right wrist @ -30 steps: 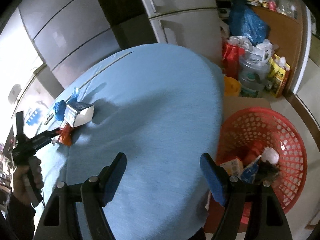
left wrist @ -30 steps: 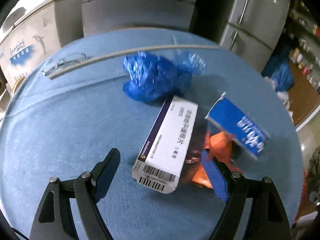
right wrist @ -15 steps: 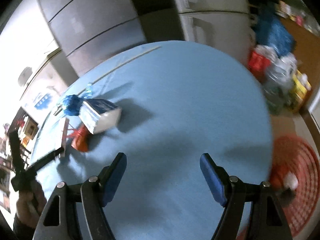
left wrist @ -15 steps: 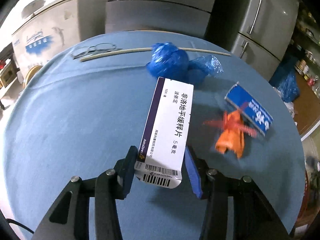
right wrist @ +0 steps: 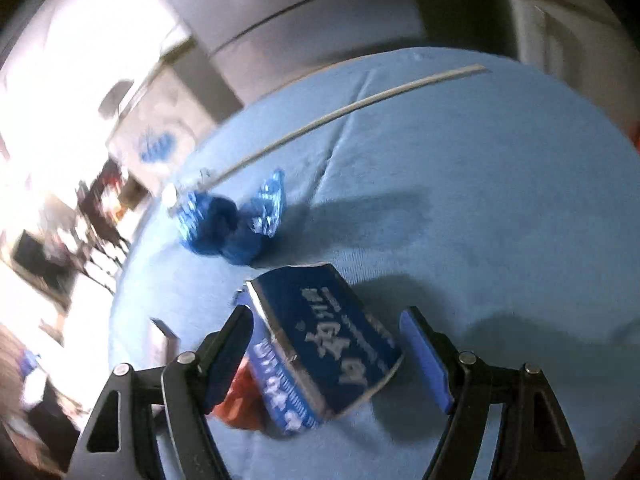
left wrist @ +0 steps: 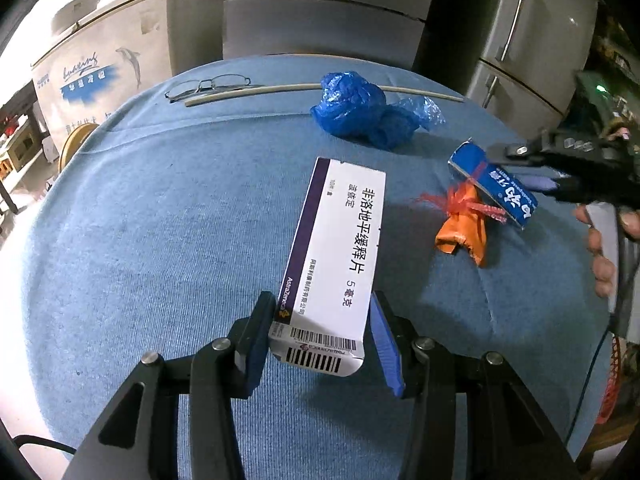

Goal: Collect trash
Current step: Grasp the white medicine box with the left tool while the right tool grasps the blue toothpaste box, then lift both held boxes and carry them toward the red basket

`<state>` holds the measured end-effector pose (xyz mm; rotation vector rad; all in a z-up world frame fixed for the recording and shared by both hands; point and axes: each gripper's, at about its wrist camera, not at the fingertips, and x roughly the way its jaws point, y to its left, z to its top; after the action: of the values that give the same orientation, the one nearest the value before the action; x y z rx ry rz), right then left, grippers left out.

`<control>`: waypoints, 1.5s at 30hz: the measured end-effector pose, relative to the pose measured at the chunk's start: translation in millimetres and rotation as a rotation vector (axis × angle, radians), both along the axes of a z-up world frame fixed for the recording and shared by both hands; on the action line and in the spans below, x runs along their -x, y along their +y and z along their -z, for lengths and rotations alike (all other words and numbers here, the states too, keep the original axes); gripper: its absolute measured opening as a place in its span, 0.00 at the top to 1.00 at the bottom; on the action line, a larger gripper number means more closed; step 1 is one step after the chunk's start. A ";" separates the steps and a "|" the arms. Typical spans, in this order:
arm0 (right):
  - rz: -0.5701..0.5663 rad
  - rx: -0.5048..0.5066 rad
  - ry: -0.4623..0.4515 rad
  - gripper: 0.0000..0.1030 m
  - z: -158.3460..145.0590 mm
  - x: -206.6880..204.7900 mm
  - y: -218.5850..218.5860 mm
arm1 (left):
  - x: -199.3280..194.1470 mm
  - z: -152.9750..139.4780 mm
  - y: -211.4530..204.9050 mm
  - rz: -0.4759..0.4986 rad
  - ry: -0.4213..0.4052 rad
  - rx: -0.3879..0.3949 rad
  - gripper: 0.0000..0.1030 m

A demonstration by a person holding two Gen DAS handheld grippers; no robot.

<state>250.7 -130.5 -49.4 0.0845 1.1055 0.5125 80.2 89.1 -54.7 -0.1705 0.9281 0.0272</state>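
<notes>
My left gripper [left wrist: 320, 308] is shut on the near end of a white medicine box [left wrist: 340, 248], which juts out over the blue-clothed table [left wrist: 140, 240]. A blue carton [left wrist: 492, 184] lies to the right on the cloth, with an orange wrapper [left wrist: 462, 232] against it. My right gripper [right wrist: 326, 320] straddles that blue carton [right wrist: 324, 340]; its jaws are opening and both pads stand off the carton. The orange wrapper [right wrist: 240, 400] peeks out under the left finger. A crumpled blue plastic bag [left wrist: 360, 110] rests farther back.
Eyeglasses [left wrist: 208, 86] and a long pale stick [left wrist: 280, 90] lie along the table's far edge. Grey fridges [left wrist: 532, 40] stand behind. A red basket [left wrist: 612, 384] shows below the table's right edge. A hand [left wrist: 600, 248] grips the right tool.
My left gripper closed on the white box and has held it since. My right gripper swung from the basket side across the table to the blue carton.
</notes>
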 end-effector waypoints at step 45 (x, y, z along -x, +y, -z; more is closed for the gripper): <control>0.189 -0.178 -0.050 0.43 -12.9 186.5 -89.5 | 36.6 -30.2 -76.2 0.085 -0.040 -0.094 0.53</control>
<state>64.3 -220.0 -36.6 0.3272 0.9895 0.4400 43.6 12.9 -24.5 -0.0438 0.8918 -0.0112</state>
